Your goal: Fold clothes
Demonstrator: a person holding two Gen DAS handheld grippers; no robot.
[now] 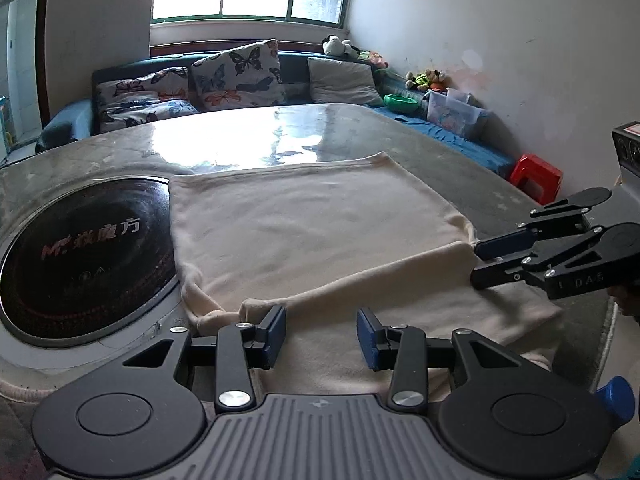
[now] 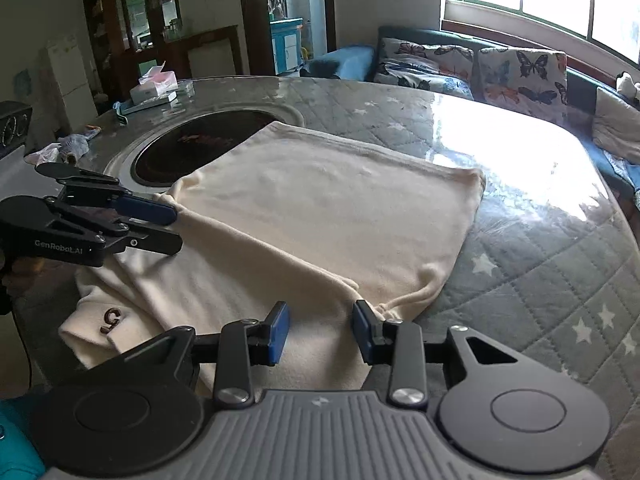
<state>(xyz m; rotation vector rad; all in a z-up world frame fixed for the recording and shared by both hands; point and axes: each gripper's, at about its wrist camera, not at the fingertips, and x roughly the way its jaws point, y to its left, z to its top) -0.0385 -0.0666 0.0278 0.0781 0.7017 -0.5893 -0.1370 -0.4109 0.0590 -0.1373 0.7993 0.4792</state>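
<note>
Mid-fold: cream garment [image 1: 320, 216] lies flat beside the round cooktop [image 1: 80, 256], a layer already doubled over; left gripper [image 1: 321, 334] and right gripper [image 2: 320, 332] hover part-open, empty, at its near fold corners; next, probably pinch both.

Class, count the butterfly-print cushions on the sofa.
2: one butterfly cushion at the sofa's left end, the other upright just right of it. More may be hidden.
</note>
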